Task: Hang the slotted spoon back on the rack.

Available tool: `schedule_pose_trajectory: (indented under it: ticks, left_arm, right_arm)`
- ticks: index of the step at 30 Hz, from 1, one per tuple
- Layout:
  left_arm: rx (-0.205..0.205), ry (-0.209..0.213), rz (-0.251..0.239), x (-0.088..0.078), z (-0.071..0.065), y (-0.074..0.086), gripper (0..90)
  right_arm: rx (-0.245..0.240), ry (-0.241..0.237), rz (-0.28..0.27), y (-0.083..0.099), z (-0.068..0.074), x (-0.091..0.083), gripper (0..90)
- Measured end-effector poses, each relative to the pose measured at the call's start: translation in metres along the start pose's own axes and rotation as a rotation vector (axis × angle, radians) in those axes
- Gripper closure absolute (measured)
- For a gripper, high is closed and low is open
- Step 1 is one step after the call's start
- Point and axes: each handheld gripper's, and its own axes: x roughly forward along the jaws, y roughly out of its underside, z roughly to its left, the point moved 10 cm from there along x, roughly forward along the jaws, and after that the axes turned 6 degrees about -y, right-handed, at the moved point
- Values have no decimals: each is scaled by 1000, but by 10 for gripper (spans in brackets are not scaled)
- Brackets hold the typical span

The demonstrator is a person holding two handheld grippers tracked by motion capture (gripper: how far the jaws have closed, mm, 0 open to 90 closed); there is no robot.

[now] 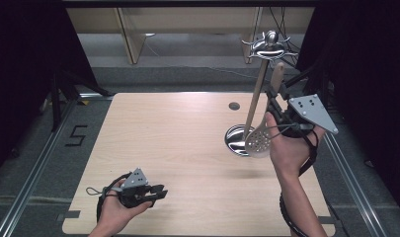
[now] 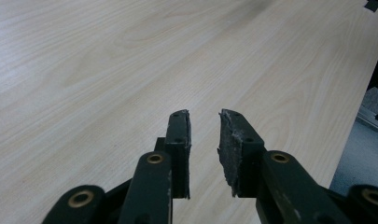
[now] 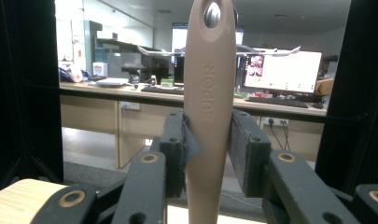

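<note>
High view, work in hand: the right gripper (image 1: 275,101) holds a beige slotted spoon (image 1: 259,140) just beside the utensil stand (image 1: 269,43), at about 2 o'clock on the table (image 1: 178,148).
High view, long axis: the spoon runs from its perforated bowl at 7 o'clock up to the handle tip at 1 o'clock, nearly parallel to the stand's pole.
High view, key relation: the hooks on the stand's crown lie at 12 o'clock from the handle tip, close above it; the hanging hole looks as if it must rise to reach one.
High view, nearer hand: the right; the left gripper (image 1: 158,192) rests at 7 o'clock, well apart.
High view, room: the stand's round base (image 1: 235,138) sits behind the spoon's bowl; the table's right edge is near.
Left gripper view: jaws parted with nothing between them, pointing across bare tabletop (image 2: 107,70).
Right gripper view: both pads clamp the spoon handle (image 3: 209,107), upright, its hole at 12 o'clock just under the stand's hook arms (image 3: 270,50).
</note>
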Motion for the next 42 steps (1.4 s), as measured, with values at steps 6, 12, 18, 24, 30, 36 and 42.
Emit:
schedule_pose_trajectory:
  ticks: [6,12,18,24,30,36,42]
  left_arm:
    - [0,0,-2,0,0,0,718]
    - [0,-1,-1,0,0,0,713]
    - [7,-5,0,0,0,0,695]
    - [43,-25,-19,2,2,0,602]
    - [42,-58,-33,5,5,-1,398]
    - [58,-63,-47,6,8,-3,354]
    - [55,-56,-39,6,6,-1,353]
  right_arm:
    - [3,-1,14,3,0,4,692]
    - [6,2,28,4,0,9,692]
    - [4,-1,44,6,-2,13,692]
    - [-9,10,52,8,-5,15,691]
    - [-12,10,65,9,-5,18,691]
    - [-6,11,74,11,-7,21,691]
    - [-2,7,86,12,-6,23,691]
